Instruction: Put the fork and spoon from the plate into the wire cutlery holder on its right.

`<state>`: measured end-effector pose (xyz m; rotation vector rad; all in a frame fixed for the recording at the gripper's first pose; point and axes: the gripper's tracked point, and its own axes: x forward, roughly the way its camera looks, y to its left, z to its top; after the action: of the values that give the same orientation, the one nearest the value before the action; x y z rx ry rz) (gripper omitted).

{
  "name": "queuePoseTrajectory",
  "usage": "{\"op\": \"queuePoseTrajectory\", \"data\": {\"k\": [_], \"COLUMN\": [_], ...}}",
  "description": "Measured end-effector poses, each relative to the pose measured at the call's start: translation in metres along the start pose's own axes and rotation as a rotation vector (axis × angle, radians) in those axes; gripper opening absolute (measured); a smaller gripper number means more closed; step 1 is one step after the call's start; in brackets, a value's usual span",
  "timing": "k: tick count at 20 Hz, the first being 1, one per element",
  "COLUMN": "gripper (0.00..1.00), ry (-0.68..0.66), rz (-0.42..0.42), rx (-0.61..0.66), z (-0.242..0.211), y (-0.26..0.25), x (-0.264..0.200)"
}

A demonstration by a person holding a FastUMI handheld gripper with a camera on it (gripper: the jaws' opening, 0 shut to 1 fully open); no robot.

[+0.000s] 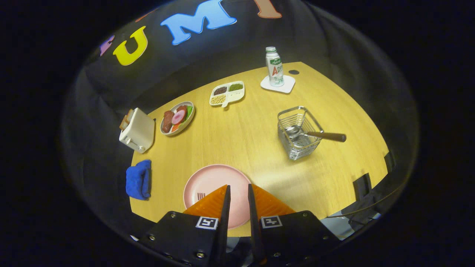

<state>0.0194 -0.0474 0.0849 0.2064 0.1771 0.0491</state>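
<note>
The spoon point(315, 134) already lies in the wire holder point(298, 132), right of centre. The fork point(201, 195) remains on the pink plate point(211, 178), bottom centre. The gripper point(237, 189) hangs over it, fingers nearly closed, holding nothing.

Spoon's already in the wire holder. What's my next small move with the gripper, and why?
Probably shift the gripper slightly toward the blue cloth and lower it. The fork lies on the pink plate, its tines showing just beside one finger rather than between the fingers, which stand close together with a narrow gap. The spoon already rests in the wire cutlery holder, so the fork remains.
</note>
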Motion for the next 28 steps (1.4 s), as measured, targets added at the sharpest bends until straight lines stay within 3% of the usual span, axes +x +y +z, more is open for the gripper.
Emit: {"op": "queuePoseTrajectory", "data": {"k": [9,18,19,20,22,27,28], "gripper": [0.28,0.28,0.3,0.43,0.43,0.43,0.29], "ry": [0.222,0.332,0.338,0.342,0.349,0.415,0.423], "rz": [0.122,0.178,0.17,0.169,0.16,0.146,0.115], "rx": [-0.062,-0.018,-0.023,-0.031,-0.033,-0.027,-0.009], "z": [-0.114,-0.162,-0.166,-0.167,-0.173,-0.194,-0.198], "y": [0.073,0.106,0.107,0.106,0.108,0.105,0.097], "x": [0.029,0.042,0.046,0.045,0.051,0.067,0.067]}}
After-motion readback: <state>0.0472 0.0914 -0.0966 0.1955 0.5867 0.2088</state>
